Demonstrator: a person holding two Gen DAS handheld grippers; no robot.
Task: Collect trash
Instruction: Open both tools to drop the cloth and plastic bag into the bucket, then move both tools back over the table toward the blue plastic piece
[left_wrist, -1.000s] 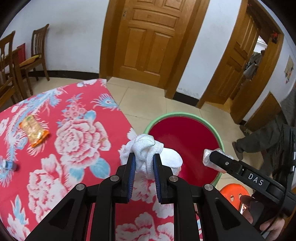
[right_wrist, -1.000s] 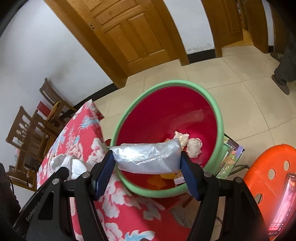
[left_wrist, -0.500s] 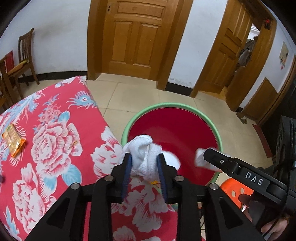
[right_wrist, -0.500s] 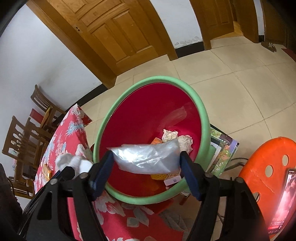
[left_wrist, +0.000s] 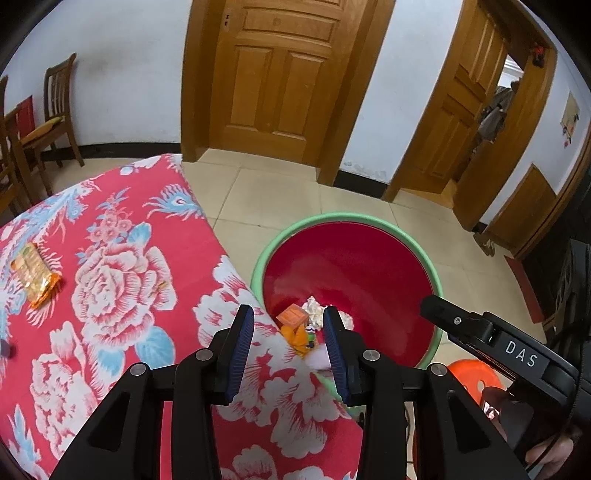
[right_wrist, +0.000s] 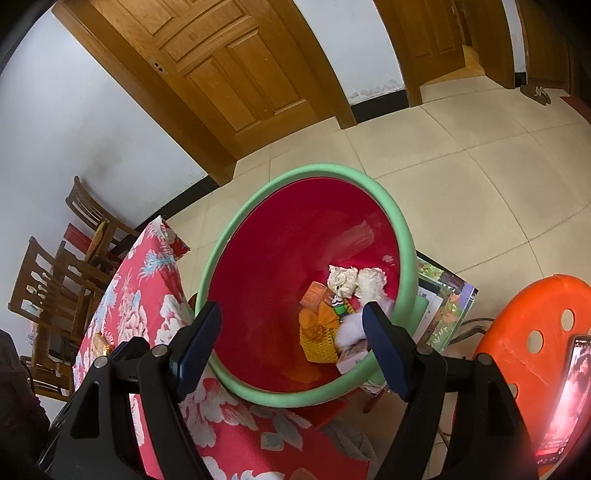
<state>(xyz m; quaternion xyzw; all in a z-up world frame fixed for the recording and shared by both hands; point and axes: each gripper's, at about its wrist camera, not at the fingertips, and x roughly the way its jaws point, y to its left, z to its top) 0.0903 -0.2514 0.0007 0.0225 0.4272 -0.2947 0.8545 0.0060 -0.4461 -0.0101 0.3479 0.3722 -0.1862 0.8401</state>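
Both loads have gone since a second ago: the left gripper (left_wrist: 289, 325), jaws opening, no longer pinches the white cloth, and the right gripper (right_wrist: 293, 323), jaws apart, has lost its clear plastic bag. The red bin (right_wrist: 295, 177) beside the flowered table (left_wrist: 110, 258) holds crumpled tissues (right_wrist: 341, 278), orange wrappers (right_wrist: 317, 295) and a blurred white lump (right_wrist: 351, 330).

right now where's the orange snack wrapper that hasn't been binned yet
In the left wrist view the orange snack wrapper lies flat on the floral tablecloth at the far left, well away from the red bin.
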